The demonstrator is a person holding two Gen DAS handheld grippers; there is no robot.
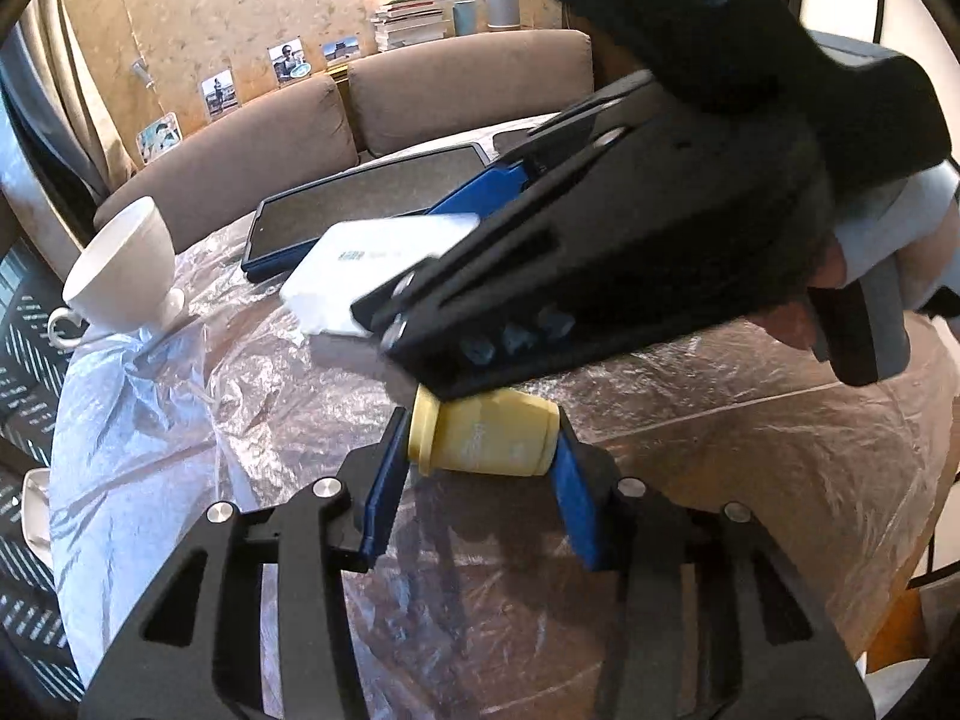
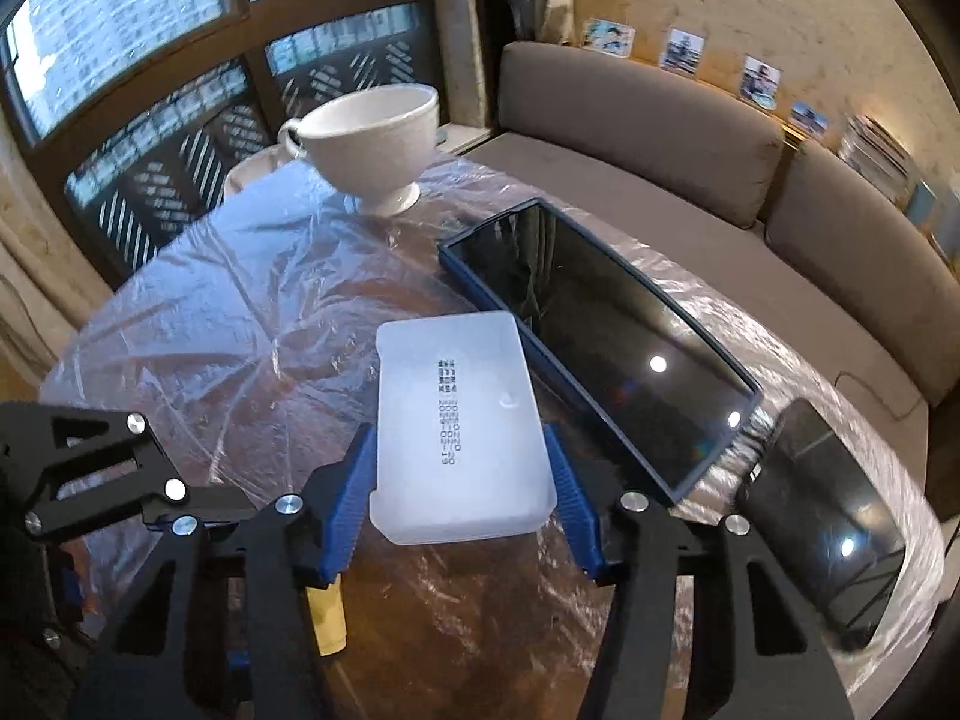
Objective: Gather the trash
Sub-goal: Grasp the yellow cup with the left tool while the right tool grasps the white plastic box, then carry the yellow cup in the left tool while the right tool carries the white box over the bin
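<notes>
Yellow bottle (image 1: 486,435) clamped (left view); black phone (image 2: 822,546) only right view

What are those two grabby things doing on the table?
A person is picking up trash with a grabber in each hand. The left gripper has its blue fingers squeezed on a little yellow bottle lying on its side. The right gripper has its fingers on either side of a white plastic box. Both things are still down on the plastic-covered table. A white cup and a dark tablet sit nearby, untouched.
</notes>
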